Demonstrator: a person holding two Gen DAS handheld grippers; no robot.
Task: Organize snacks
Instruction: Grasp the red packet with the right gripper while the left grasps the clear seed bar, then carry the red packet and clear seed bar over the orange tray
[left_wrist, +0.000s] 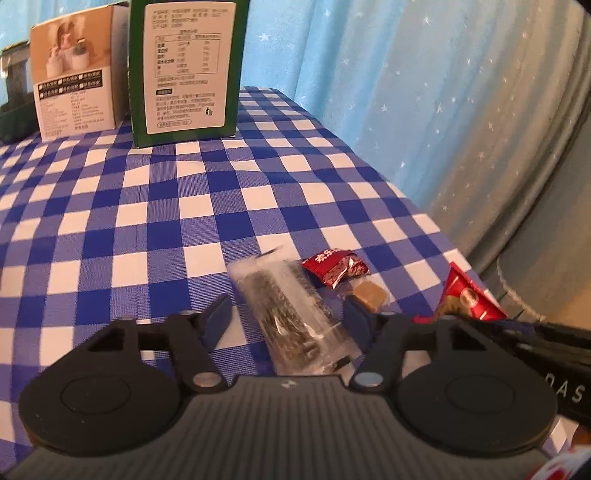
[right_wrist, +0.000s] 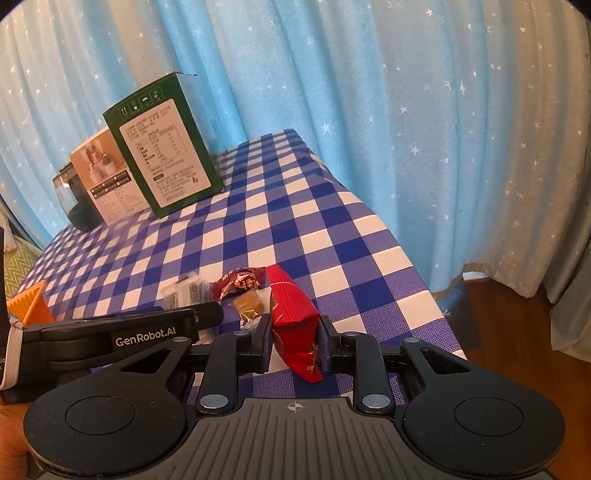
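In the left wrist view my left gripper is open, its blue-padded fingers either side of a clear packet of dark snack lying on the checked cloth. Beyond it lie a small dark-red wrapped candy and a tan cube in clear wrap. In the right wrist view my right gripper is shut on a red snack packet, held upright between the pads. This packet shows at the right of the left wrist view. The left gripper's body lies left of it.
A green carton, a beige product box and a dark jar stand at the table's far side. An orange object sits at the left. The table edge drops off to the right before a blue starred curtain.
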